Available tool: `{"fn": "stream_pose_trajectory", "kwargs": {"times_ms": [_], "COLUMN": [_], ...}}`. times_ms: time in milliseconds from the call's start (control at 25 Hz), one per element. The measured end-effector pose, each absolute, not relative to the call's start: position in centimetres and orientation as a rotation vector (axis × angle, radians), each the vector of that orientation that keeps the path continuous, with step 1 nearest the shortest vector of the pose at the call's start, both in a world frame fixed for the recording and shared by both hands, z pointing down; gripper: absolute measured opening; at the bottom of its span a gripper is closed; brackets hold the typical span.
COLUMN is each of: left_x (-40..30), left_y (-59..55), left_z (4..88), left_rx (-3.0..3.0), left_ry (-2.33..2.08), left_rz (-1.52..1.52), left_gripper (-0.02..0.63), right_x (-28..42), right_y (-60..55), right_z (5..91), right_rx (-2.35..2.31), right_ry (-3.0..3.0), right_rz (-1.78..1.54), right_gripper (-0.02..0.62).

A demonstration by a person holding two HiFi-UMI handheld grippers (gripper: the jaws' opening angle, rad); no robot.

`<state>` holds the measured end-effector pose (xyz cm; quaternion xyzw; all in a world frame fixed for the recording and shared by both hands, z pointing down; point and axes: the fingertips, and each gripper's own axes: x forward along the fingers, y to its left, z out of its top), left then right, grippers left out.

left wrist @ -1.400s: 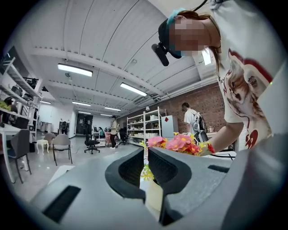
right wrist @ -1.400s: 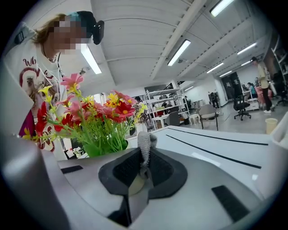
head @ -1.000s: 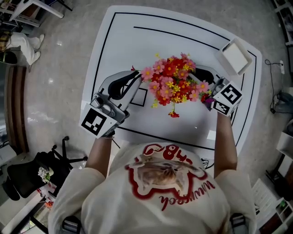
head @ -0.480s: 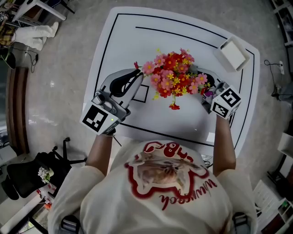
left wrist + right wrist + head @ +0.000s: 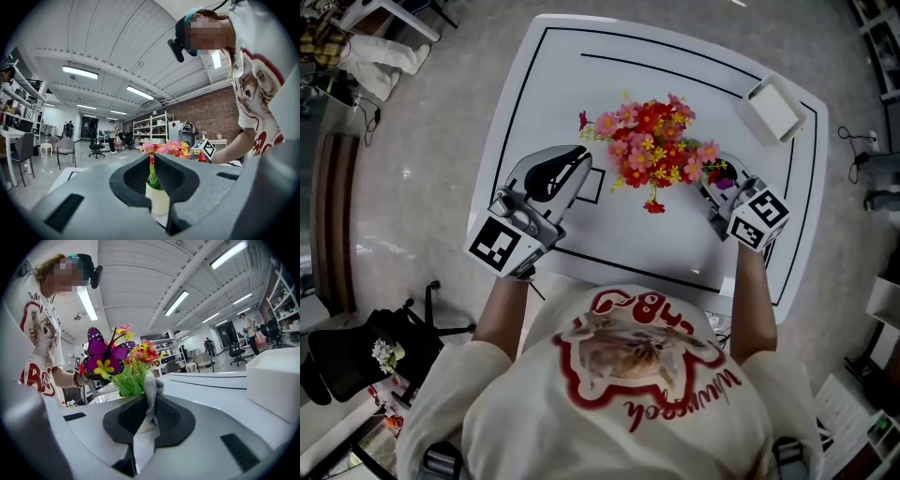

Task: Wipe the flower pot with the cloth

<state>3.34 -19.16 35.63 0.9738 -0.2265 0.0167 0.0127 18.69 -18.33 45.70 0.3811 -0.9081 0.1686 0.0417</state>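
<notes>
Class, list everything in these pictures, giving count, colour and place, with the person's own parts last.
table: one, white with black lines, under everything.
flower pot: one, white, mid-table, beneath the flowers.
flowers: one bunch, pink, red, yellow, in the flower pot.
butterfly ornament: one, purple, among the flowers, right gripper's side.
box: one, white, table's far right corner.
cloth: one, grey, between the right gripper's jaws.
office chair: one, black, floor at the person's left.
left gripper: one, grey, jaws a narrow slit apart, facing the flower pot.
right gripper: one, grey, shut on the cloth, beside the flower pot.
</notes>
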Motion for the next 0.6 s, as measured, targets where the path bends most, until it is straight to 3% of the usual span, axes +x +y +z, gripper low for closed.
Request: {"fn": "stream_pose_trajectory", "kwargs": {"times_ms": [600], "left_x": [2.3], "left_y": [-15.5], "left_z": [35.6], "left_rx": [3.028], "left_ry": [-0.767], "left_rz": [0.063], "left_gripper": [0.034], "right_x": [18.0], "right_y": [-16.0], "right_z": [45.4], "right_rx": [1.197], "right_ry": [-2.772], "right_rz": [0.474], "right_gripper": [0.040]}}
